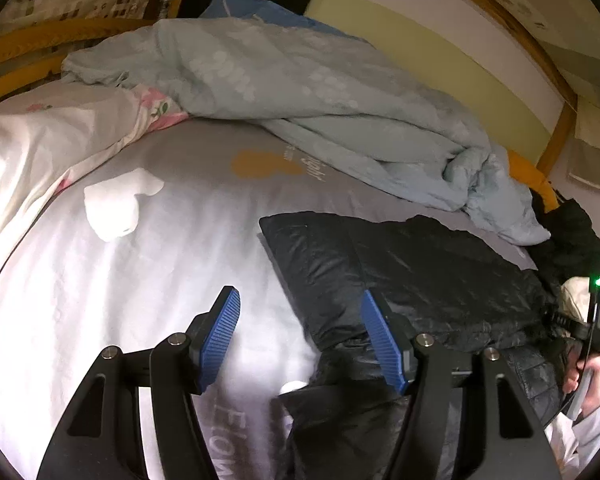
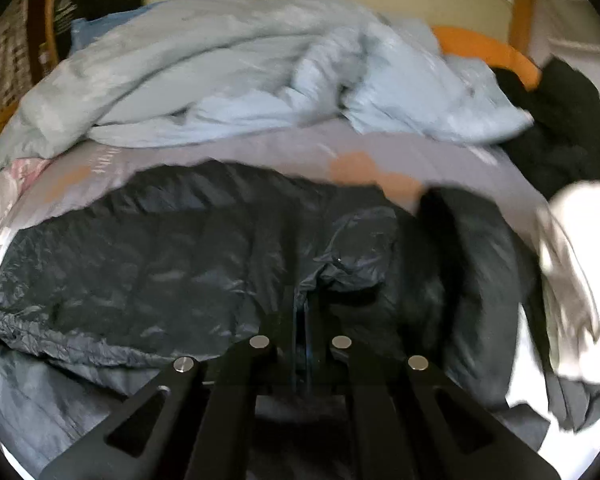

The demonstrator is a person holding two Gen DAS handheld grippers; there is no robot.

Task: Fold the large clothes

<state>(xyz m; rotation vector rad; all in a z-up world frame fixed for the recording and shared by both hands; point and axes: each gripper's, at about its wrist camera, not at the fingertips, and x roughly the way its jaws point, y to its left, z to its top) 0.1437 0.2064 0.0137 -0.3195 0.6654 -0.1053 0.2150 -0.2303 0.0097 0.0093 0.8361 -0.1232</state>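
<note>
Left hand-held gripper (image 1: 300, 336) wide open, holding nothing, above the bed sheet (image 1: 140, 272) at the jacket's edge. Right hand-held gripper (image 2: 303, 312) pinched closed on the black jacket (image 2: 172, 264) fabric. Jacket is shiny, quilted, puffy, crinkled, lying partly folded flat on the bed. Crumpled light blue duvet (image 1: 300, 100) behind it, near the wooden bed frame (image 1: 540, 88).

A dark, shiny quilted puffer jacket (image 1: 412, 276) lies partly folded and flat on the bed, its elastic hem toward nine o'clock in the right wrist view.
</note>
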